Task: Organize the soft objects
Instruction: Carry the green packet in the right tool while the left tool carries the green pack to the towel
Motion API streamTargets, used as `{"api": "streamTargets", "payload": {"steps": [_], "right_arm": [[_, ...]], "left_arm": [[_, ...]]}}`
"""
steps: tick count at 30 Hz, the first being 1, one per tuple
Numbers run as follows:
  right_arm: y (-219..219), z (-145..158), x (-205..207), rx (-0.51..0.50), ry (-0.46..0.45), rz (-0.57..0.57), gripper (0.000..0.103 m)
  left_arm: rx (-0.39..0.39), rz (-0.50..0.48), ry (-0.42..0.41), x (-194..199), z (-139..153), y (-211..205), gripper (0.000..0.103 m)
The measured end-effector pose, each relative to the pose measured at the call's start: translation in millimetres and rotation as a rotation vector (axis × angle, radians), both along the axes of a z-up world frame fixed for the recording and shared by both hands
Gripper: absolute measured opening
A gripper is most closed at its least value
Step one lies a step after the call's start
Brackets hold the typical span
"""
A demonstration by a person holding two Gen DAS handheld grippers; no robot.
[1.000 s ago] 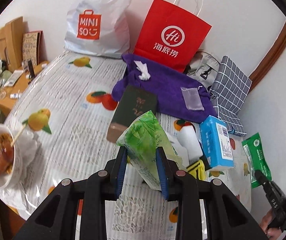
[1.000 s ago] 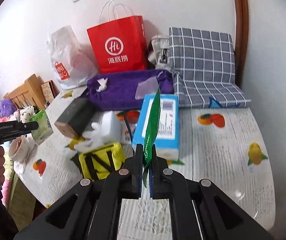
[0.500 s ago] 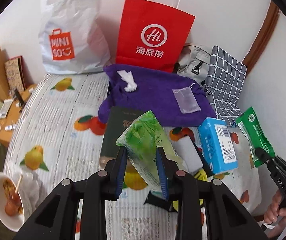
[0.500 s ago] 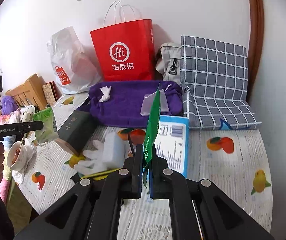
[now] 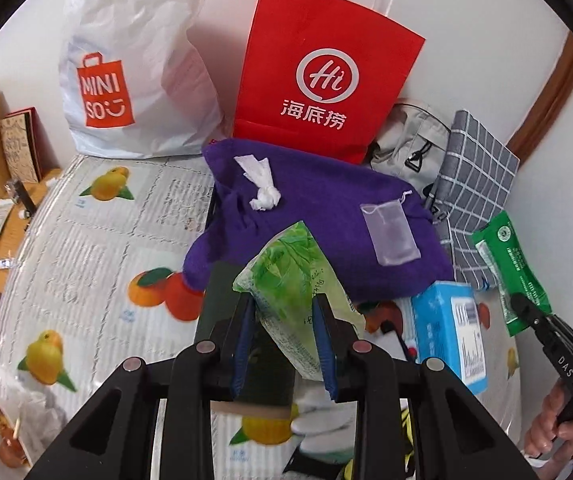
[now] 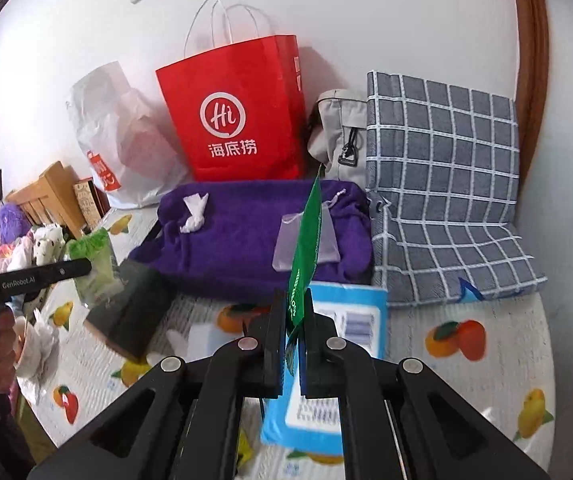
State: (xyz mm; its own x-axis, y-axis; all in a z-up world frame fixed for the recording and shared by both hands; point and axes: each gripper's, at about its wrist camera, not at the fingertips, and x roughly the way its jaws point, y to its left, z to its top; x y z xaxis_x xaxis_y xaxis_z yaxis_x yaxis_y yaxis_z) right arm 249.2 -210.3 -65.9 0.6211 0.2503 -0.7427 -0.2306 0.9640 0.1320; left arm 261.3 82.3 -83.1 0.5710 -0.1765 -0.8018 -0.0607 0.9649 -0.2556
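Currently the table [image 6: 498, 360] is crowded: red paper bag [image 5: 326, 80] and white plastic bag [image 5: 134, 64] against the far wall, purple towel [image 5: 326, 216] in front of them carrying a knotted tissue [image 5: 260, 188] and a small clear pouch [image 5: 390, 236]. Checked cushion [image 6: 442, 184] far right, blue box [image 6: 326, 380] near centre, dark box [image 6: 134, 312] to its left (partly hidden behind the left tool). Left gripper [image 5: 284, 344] pinches the light-green packet [image 5: 298, 296] between its blue pads, lifted above the dark box. Right gripper [image 6: 295, 340] is clamped tight on the dark-green sachet [image 6: 306, 248], which stands edge-on, upright, over the blue box.
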Motion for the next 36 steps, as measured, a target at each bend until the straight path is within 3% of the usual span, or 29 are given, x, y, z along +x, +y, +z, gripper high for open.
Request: {"api": "streamTargets", "payload": {"steps": [20,36], "right_arm": [[43.5,-32.9,95.1,0.049,0.047,0.084,0.005],[64.4,-89.6,126.1,0.05,0.194,0.173,0.005]], "left_arm": [[-0.084,0.061,0.065,87.9,-35.8,16.1,0.028],[-0.086,0.07,0.155,122.4,-74.6,12.7,0.028]]}}
